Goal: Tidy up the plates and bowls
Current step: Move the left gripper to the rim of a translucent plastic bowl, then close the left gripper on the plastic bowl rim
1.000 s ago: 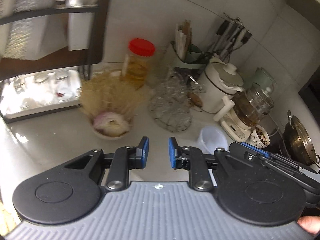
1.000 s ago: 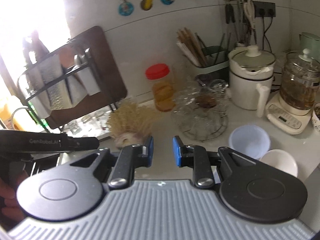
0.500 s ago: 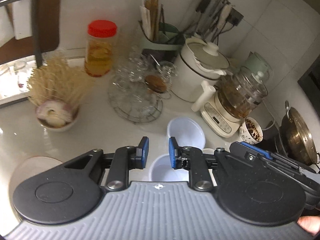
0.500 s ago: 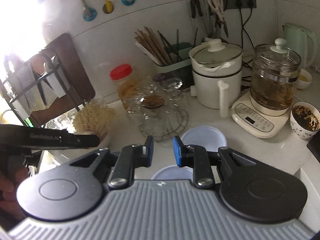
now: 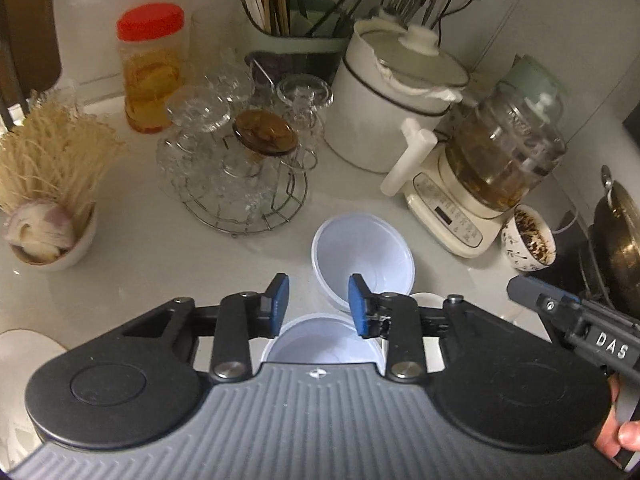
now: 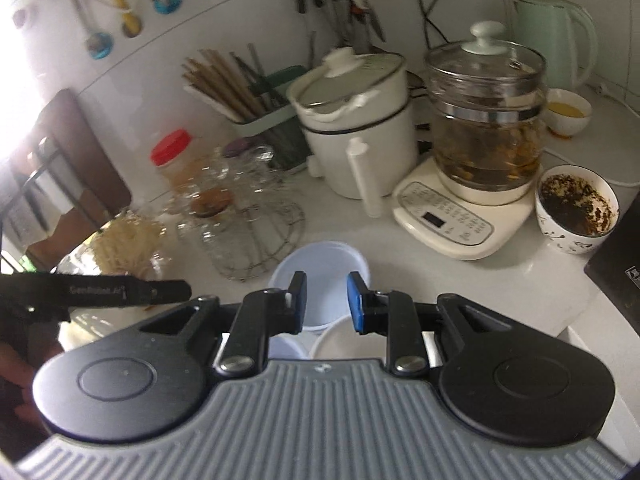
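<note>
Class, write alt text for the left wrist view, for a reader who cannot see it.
The open left gripper hovers over two empty pale plastic bowls on a white kitchen counter. Behind them stand a wire rack of upturned glasses, a red-lidded jar, a white pot and a glass kettle.

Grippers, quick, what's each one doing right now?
Left gripper: open, empty, above pale translucent plastic bowls.
Right gripper: open, empty.
</note>
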`<control>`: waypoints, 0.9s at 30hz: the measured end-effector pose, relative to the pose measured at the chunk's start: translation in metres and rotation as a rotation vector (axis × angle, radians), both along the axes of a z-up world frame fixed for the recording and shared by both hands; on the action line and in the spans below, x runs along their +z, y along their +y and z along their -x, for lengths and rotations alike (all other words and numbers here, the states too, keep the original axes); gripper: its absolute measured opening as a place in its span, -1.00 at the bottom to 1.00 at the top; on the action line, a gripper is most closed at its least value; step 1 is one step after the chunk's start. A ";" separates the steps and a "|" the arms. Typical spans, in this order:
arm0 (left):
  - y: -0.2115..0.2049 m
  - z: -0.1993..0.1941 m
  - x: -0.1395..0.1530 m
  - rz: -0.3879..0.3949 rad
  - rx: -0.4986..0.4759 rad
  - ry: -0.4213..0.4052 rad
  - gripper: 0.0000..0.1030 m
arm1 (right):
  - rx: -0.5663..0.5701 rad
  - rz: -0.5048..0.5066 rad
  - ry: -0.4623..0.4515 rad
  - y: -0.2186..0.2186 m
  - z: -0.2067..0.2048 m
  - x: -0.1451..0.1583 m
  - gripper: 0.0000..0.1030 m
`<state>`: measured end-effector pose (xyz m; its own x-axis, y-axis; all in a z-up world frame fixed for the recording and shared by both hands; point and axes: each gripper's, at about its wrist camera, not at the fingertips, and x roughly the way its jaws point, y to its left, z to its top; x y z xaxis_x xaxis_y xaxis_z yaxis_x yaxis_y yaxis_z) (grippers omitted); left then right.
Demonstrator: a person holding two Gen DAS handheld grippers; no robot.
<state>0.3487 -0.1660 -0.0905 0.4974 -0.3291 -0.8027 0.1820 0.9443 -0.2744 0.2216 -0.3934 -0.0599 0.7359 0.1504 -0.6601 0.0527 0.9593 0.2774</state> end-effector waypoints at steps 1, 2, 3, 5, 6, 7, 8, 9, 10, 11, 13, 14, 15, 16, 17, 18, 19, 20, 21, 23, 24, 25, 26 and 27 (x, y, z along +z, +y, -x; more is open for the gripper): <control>-0.003 -0.004 -0.004 -0.001 -0.002 0.006 -0.14 | -0.006 -0.006 0.008 -0.006 -0.005 -0.004 -0.25; -0.006 -0.008 -0.009 -0.008 -0.003 0.015 -0.05 | -0.009 -0.014 0.013 -0.011 -0.008 -0.007 -0.04; -0.010 -0.013 -0.014 -0.014 -0.008 0.020 -0.03 | -0.006 -0.023 0.019 -0.017 -0.012 -0.010 0.00; -0.018 -0.025 -0.027 -0.031 -0.028 0.035 -0.01 | 0.010 -0.031 0.041 -0.025 -0.023 -0.018 -0.01; -0.022 -0.029 -0.031 -0.034 -0.037 0.040 -0.01 | 0.012 -0.035 0.057 -0.030 -0.030 -0.021 -0.01; -0.024 -0.035 -0.037 -0.033 -0.048 0.045 0.00 | 0.015 -0.041 0.069 -0.034 -0.035 -0.024 0.00; -0.027 -0.042 -0.044 -0.039 -0.048 0.058 0.00 | 0.023 -0.047 0.082 -0.038 -0.042 -0.028 0.00; -0.028 -0.048 -0.049 -0.037 -0.040 0.075 0.00 | 0.032 -0.049 0.094 -0.041 -0.049 -0.032 0.00; -0.029 -0.052 -0.053 -0.021 -0.037 0.087 0.00 | 0.040 -0.049 0.105 -0.043 -0.056 -0.036 0.00; -0.029 -0.059 -0.057 -0.009 -0.037 0.099 0.00 | 0.050 -0.048 0.117 -0.045 -0.064 -0.040 0.00; -0.029 -0.071 -0.065 -0.018 -0.023 0.121 0.00 | 0.071 -0.058 0.152 -0.046 -0.079 -0.052 -0.02; -0.030 -0.078 -0.068 -0.016 -0.020 0.131 0.00 | 0.079 -0.067 0.172 -0.047 -0.085 -0.057 -0.03; -0.031 -0.083 -0.071 -0.018 -0.015 0.143 0.00 | 0.086 -0.082 0.190 -0.048 -0.092 -0.064 -0.03; -0.031 -0.088 -0.073 -0.026 -0.011 0.158 0.00 | 0.092 -0.097 0.207 -0.049 -0.098 -0.070 -0.03; -0.034 -0.093 -0.076 -0.034 -0.014 0.173 0.00 | 0.092 -0.107 0.230 -0.049 -0.104 -0.076 -0.03; -0.038 -0.096 -0.079 -0.051 -0.020 0.193 0.00 | 0.094 -0.111 0.244 -0.049 -0.107 -0.080 -0.03; -0.043 -0.100 -0.081 -0.069 -0.027 0.215 0.00 | 0.100 -0.117 0.259 -0.049 -0.110 -0.085 -0.03; -0.048 -0.103 -0.083 -0.077 -0.040 0.233 0.00 | 0.106 -0.120 0.270 -0.049 -0.113 -0.089 -0.03; -0.053 -0.106 -0.084 -0.087 -0.058 0.243 0.00 | 0.114 -0.120 0.282 -0.049 -0.115 -0.092 -0.03; -0.064 -0.110 -0.084 -0.118 -0.074 0.247 0.00 | 0.130 -0.116 0.303 -0.049 -0.118 -0.098 -0.03; -0.068 -0.112 -0.085 -0.129 -0.080 0.250 0.00 | 0.136 -0.113 0.312 -0.050 -0.120 -0.101 -0.03; -0.072 -0.114 -0.085 -0.139 -0.083 0.253 0.00 | 0.141 -0.111 0.319 -0.050 -0.122 -0.103 -0.03; -0.076 -0.115 -0.086 -0.149 -0.089 0.256 0.00 | 0.146 -0.109 0.323 -0.051 -0.123 -0.105 -0.04; -0.078 -0.117 -0.087 -0.160 -0.103 0.267 0.00 | 0.155 -0.111 0.326 -0.051 -0.125 -0.107 -0.04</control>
